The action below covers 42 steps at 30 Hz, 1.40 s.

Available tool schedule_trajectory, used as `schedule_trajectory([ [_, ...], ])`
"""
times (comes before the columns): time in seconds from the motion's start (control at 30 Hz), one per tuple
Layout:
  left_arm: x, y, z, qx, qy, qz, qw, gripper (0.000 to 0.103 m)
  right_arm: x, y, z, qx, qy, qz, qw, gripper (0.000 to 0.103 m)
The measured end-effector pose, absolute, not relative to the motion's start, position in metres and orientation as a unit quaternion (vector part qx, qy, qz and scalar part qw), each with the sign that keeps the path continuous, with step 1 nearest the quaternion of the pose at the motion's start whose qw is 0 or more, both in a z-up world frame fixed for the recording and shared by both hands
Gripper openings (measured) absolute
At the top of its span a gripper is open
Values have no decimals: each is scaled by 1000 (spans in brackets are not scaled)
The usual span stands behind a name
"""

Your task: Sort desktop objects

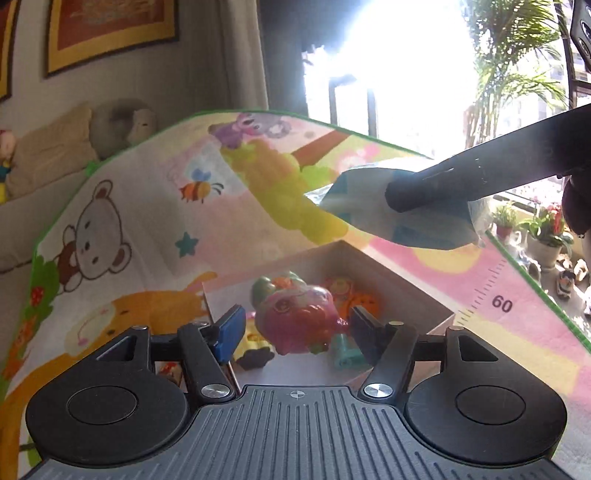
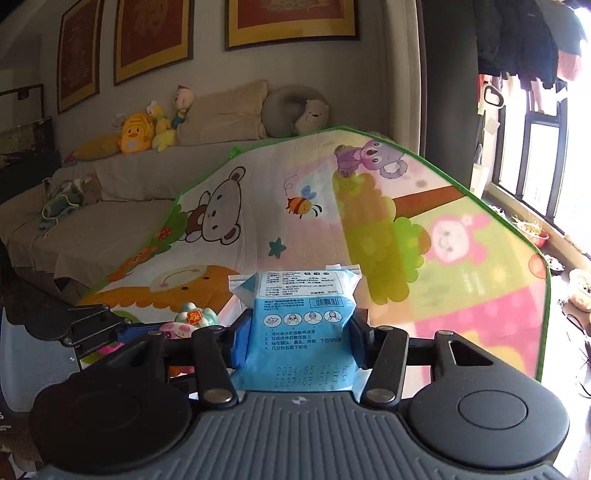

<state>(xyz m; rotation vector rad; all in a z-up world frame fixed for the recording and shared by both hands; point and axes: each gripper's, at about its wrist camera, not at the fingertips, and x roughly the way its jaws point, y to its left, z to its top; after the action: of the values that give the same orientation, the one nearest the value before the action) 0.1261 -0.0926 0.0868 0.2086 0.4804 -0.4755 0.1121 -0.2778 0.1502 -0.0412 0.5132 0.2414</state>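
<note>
The blue packet (image 2: 301, 328) sat squeezed between the blue pads of the right gripper (image 2: 297, 341), its long axis running straight out along the fingers, the crimped, sealed end pointing away from the hand toward the sofa (image 2: 110, 218) and the dated end back by the gripper's body. Its printed face was turned up toward the camera, with rows of text and four small pictures across the middle. Seen from the left side, the same packet (image 1: 399, 218) hung in the air above the mat (image 1: 147, 206), tilted a little, with one black finger of the right gripper lying across it, and it was up and to the right of the box (image 1: 402, 291), not over the middle of it. The left gripper (image 1: 295, 332) hovered over that box with its jaws partly open and nothing between the pads; directly past them lay a pink toy (image 1: 299, 317) among other small toys on the box floor. The box rested on the cartoon mat, which covered the table. Beyond it were cushions and plush toys on the sofa, framed pictures (image 2: 291, 22) on the wall, and a bright window (image 1: 388, 74) with plants (image 1: 517, 66) to the right.
</note>
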Motion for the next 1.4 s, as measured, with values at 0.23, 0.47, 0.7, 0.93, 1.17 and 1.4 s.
schedule_trajectory([
  [0.23, 91, -30, 52, 70, 266, -180, 944, 95, 168, -273, 83, 3, 319, 98, 943, 51],
  [0.47, 69, 44, 29, 39, 292, -58, 954, 101, 192, -252, 39, 25, 393, 125, 911, 67],
  [0.7, 77, 88, 11, -48, 326, -8, 944, 102, 163, -204, 113, -40, 338, 169, 925, 83],
  [0.93, 76, 89, 6, -61, 336, -22, 940, 103, 244, -83, 88, -58, 437, 199, 875, 50],
  [1.17, 75, 94, 5, -81, 331, -29, 940, 103, 311, -45, 24, -132, 475, 91, 865, 28],
  [1.4, 73, 102, 7, -103, 328, -47, 938, 103, 265, -50, 29, -158, 508, 150, 833, 28],
])
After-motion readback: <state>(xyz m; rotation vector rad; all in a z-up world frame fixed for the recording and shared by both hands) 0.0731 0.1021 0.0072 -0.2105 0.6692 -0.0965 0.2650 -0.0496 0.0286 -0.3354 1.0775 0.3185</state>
